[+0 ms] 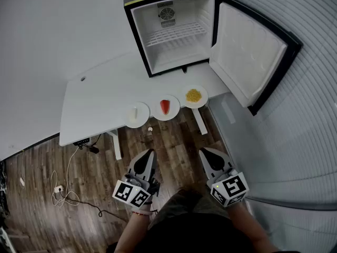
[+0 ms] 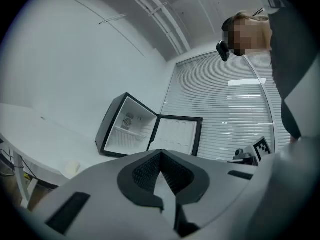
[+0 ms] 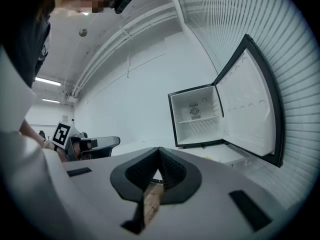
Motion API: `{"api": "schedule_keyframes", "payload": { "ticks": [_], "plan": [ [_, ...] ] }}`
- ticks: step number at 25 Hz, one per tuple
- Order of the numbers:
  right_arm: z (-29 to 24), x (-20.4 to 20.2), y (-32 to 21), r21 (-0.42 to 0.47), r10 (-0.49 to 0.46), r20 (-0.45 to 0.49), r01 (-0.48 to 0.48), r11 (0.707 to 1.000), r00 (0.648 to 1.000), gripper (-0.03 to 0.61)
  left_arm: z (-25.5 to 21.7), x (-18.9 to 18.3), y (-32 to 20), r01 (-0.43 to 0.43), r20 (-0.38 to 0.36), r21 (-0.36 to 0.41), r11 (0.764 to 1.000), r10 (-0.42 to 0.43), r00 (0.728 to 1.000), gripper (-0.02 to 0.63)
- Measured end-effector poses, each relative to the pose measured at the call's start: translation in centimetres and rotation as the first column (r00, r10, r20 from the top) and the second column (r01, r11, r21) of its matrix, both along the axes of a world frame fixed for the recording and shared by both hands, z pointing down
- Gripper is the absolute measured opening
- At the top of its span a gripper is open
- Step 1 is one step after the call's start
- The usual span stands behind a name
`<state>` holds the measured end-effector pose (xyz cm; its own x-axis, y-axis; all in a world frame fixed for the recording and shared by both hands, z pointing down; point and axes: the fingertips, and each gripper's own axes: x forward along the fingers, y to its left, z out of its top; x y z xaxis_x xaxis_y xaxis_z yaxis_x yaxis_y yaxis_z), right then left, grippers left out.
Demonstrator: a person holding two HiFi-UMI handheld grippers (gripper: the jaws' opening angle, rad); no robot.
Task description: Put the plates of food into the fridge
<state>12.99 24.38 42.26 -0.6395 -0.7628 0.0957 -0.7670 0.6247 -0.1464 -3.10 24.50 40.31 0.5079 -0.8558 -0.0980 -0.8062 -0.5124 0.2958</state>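
- Open the closed, empty left tool [image 1: 149, 153] and right tool [image 1: 205, 152] before reaching.
- Approach the three plates [image 1: 173, 113] at the front edge of the counter [image 1: 95, 104].
- Grip one rim, lift level, slide into the open fridge [image 1: 174, 36] behind.

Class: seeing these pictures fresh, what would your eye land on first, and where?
The small fridge at the back of the white table stands out, door swung wide, inside bare but for a wire shelf. Three plates line the table's near edge, holding pale food, a red piece and yellow food. Nearest the camera, the left gripper and right gripper are shut and empty.
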Motion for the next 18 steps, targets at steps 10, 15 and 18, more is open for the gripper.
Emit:
{"api": "schedule_keyframes", "payload": {
  "ticks": [10, 15, 18],
  "plan": [
    [0.8, 1.2, 0.2, 0.001, -0.006, -0.004, 0.006, 1.000, 1.000, 0.005, 0.5, 1.9, 0.3, -0.007, 0.018, 0.000, 1.000, 0.007, 1.000, 0.006],
    [1.1, 0.5, -0.9, 0.045, -0.038, -0.063, 0.041, 0.998, 0.997, 0.005, 0.9, 2.7, -1.5, -0.028, 0.025, 0.000, 1.000, 0.028, 0.999, 0.006],
    [1.9, 0.4, -3.2, 0.027, -0.004, -0.059, 0.006, 1.000, 0.998, 0.005, 1.2, 2.6, -3.8, -0.042, 0.035, 0.009, 0.999, 0.041, 0.999, 0.006]
  ]
}}
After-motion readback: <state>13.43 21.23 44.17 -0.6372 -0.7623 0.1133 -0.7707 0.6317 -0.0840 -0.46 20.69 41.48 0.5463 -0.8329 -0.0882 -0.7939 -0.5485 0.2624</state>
